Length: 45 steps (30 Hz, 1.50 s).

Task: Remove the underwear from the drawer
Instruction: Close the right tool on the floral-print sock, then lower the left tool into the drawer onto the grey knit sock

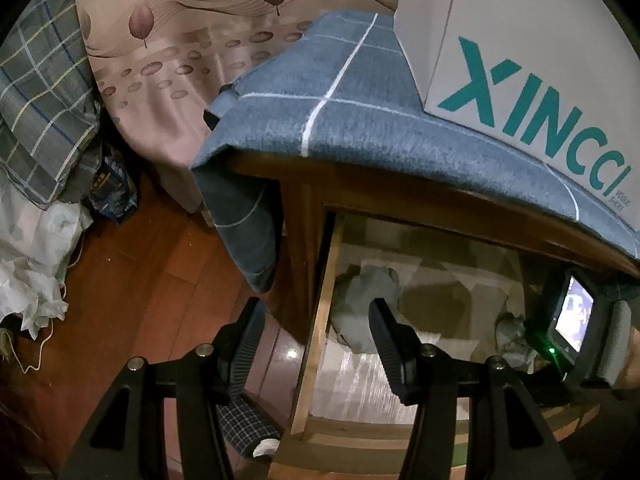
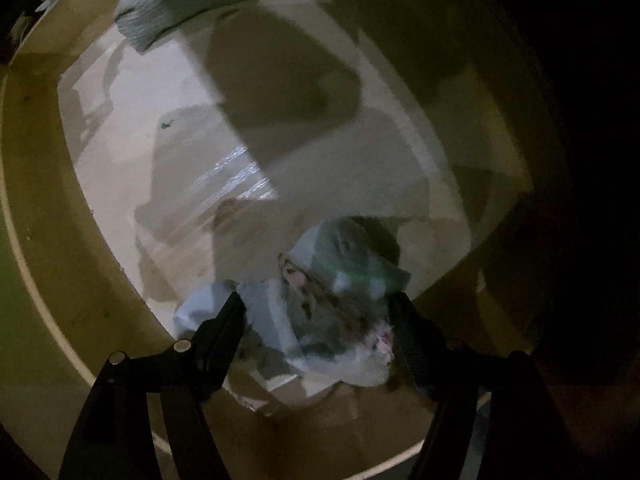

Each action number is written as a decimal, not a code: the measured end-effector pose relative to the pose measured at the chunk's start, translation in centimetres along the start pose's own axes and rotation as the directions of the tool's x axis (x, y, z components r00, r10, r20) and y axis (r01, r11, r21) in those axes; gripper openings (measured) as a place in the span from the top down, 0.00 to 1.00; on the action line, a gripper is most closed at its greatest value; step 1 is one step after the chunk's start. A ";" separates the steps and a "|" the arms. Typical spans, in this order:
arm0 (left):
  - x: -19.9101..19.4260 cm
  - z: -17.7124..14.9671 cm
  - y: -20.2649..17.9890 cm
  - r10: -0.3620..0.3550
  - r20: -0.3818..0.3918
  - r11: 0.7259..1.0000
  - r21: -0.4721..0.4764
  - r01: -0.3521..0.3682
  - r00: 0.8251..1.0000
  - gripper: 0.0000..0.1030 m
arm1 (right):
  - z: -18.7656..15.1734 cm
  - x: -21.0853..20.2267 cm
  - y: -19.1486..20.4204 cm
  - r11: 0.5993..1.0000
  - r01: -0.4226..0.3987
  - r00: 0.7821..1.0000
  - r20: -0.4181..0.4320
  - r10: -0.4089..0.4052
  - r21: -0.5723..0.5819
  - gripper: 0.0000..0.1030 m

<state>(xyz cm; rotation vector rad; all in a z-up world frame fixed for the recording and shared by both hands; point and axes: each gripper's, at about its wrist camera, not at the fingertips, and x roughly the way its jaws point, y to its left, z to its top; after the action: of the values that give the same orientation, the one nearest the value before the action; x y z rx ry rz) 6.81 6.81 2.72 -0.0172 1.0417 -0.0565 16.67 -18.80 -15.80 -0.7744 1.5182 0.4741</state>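
Note:
The wooden drawer [image 1: 316,332] is pulled open under a table. Its floor is lined with pale paper. A rolled grey-green garment [image 1: 366,304] lies at its back left, also in the right wrist view [image 2: 180,0]. A crumpled grey patterned underwear piece [image 2: 340,300] lies near the drawer's front right, also in the left wrist view [image 1: 510,334]. My right gripper [image 2: 318,308] is open, low inside the drawer, its fingers on either side of that piece. My left gripper [image 1: 316,312] is open and empty above the drawer's left wall.
A blue checked cloth [image 1: 360,92] covers the table top over the drawer, with a white XINCCI shoe box [image 1: 532,60] on it. A wooden floor [image 1: 140,300] lies to the left with bags, plaid bedding [image 1: 40,100] and a checked slipper [image 1: 248,424]. The drawer's front rim [image 2: 60,300] curves around the right gripper.

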 end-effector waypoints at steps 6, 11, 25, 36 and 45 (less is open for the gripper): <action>0.3 -0.1 -0.3 0.006 -0.013 1.000 0.013 -0.006 1.000 0.46 | -0.1 0.8 -1.1 0.996 -0.068 0.998 0.019 0.067 0.056 0.37; 0.6 -0.1 -0.2 0.012 -0.021 1.000 0.013 -0.012 1.000 0.46 | -1.9 1.7 -1.7 0.987 -0.126 0.992 0.010 0.126 0.099 0.55; 1.7 -0.3 0.0 0.031 -0.055 0.999 0.026 -0.030 0.998 0.46 | -5.4 -3.2 2.6 0.950 -0.124 0.991 0.092 0.101 0.286 0.70; 2.8 -0.7 -0.6 -0.004 -0.099 0.999 0.040 0.008 0.995 0.46 | -10.8 -10.3 0.3 0.658 -0.327 0.931 0.349 0.104 0.678 0.70; 3.4 -1.7 -4.1 0.037 -0.090 0.971 0.241 -0.014 0.995 0.46 | -12.2 -9.5 0.7 0.532 -0.425 0.887 0.454 0.084 0.732 0.70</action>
<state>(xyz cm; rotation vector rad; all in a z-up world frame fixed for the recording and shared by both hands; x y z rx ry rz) 6.86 2.58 -0.88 0.2204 1.1235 -0.1608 7.32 -25.17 -5.22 0.3003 1.2832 0.0619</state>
